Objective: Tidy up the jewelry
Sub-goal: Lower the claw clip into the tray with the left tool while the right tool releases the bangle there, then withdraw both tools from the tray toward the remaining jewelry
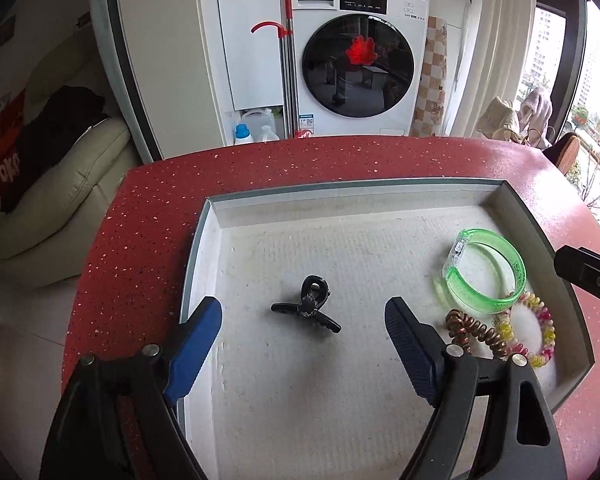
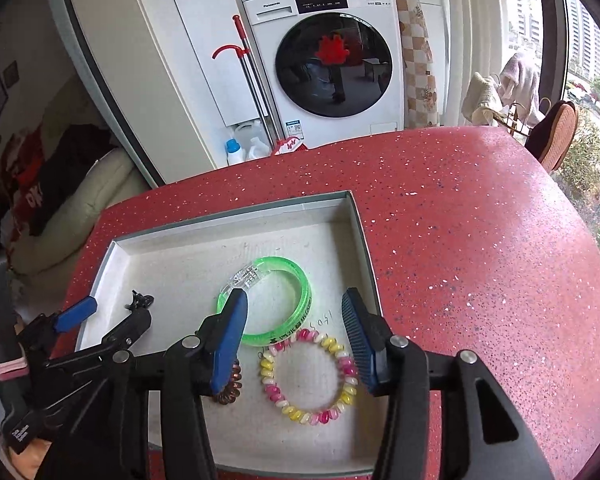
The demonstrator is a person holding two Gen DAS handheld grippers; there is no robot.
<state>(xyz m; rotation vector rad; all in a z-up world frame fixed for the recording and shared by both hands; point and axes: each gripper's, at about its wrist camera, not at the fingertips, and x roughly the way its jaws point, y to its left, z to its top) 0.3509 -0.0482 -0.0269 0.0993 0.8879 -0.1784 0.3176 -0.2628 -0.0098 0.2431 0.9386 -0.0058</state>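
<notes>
A shallow white tray (image 1: 210,248) lies on the red table. A small black claw hair clip (image 1: 307,308) lies in its middle, just ahead of my open, empty left gripper (image 1: 304,320). A green translucent bangle (image 1: 484,270), a brown spiral hair tie (image 1: 474,330) and a pink-yellow spiral hair tie (image 1: 540,340) lie at the tray's right. In the right wrist view my right gripper (image 2: 296,312) is open and empty above the green bangle (image 2: 278,300) and the pink-yellow tie (image 2: 310,378). The brown tie (image 2: 230,390) is partly hidden behind its left finger. The clip (image 2: 140,301) and left gripper (image 2: 104,318) show at left.
The red speckled table (image 2: 480,240) extends right and beyond the tray (image 2: 360,240). A white washing machine (image 1: 360,60), a red-handled mop (image 1: 286,60) and detergent bottles (image 1: 242,134) stand behind the table. A cream sofa (image 1: 60,184) is at left, windows at right.
</notes>
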